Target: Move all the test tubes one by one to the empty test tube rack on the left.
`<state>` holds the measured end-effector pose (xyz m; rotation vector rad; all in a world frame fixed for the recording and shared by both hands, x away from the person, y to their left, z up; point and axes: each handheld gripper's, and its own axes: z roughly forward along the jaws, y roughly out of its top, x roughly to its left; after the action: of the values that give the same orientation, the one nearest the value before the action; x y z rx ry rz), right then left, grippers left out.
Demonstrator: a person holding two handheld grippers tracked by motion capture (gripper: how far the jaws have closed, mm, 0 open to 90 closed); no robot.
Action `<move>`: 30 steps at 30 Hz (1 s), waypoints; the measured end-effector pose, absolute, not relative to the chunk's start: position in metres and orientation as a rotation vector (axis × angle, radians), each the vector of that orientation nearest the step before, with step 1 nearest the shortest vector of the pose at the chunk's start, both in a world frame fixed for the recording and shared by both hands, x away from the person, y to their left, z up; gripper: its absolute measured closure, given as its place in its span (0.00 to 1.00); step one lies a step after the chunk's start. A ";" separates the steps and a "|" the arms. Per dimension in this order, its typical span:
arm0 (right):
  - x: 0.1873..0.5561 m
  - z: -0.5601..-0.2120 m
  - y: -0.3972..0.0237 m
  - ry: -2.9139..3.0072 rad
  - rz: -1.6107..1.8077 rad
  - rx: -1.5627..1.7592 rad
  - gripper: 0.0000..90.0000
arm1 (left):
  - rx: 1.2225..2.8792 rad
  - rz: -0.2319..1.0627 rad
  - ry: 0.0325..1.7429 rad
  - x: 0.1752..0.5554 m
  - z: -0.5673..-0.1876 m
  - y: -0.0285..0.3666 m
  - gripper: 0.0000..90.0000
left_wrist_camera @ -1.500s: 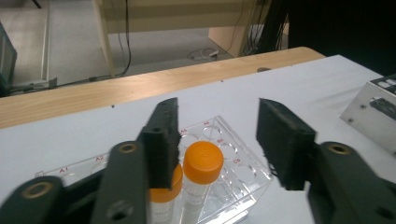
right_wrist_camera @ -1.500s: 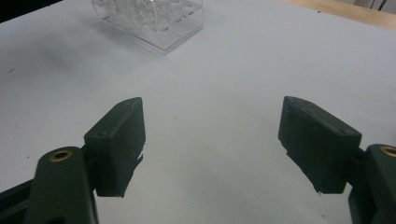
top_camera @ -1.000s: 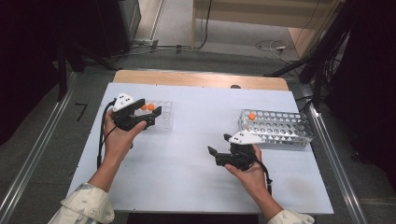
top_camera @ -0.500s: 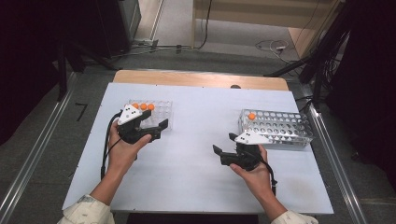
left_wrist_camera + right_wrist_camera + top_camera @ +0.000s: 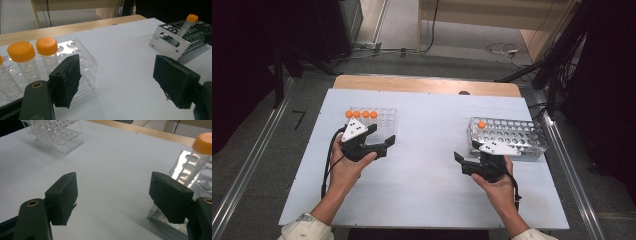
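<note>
A clear plastic rack (image 5: 382, 122) at the left holds several orange-capped tubes (image 5: 360, 114) in its back row. My left gripper (image 5: 382, 136) hovers just in front of it, open with nothing between its jaws, which have just opened a little wider. In the left gripper view the tubes (image 5: 46, 50) and clear rack (image 5: 83, 63) sit left of my left gripper (image 5: 120, 78). At the right, a metal rack (image 5: 512, 137) carries one orange-capped tube (image 5: 481, 124). My right gripper (image 5: 465, 151) is open and empty beside that rack's near left corner, and the tube (image 5: 197, 157) leans close to its right jaw.
The white table top (image 5: 427, 175) lies between the two racks. A wooden strip (image 5: 427, 85) runs along its far edge, and metal rails (image 5: 562, 150) flank both sides. The metal rack (image 5: 175, 42) shows far off in the left gripper view.
My left hand has drawn back from the clear rack toward the person and slightly right. My right hand has shifted right, closer to the metal rack.
</note>
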<state>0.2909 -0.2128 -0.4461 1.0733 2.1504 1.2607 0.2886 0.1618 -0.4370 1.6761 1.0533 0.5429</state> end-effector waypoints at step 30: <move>0.339 -0.455 -0.242 1.937 1.183 1.223 0.31 | 1.682 0.495 1.034 0.287 -0.442 0.155 0.26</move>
<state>0.3393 -0.2423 -0.4545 1.2234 1.9369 1.1834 0.2872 0.1552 -0.4421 1.6818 1.0341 0.4952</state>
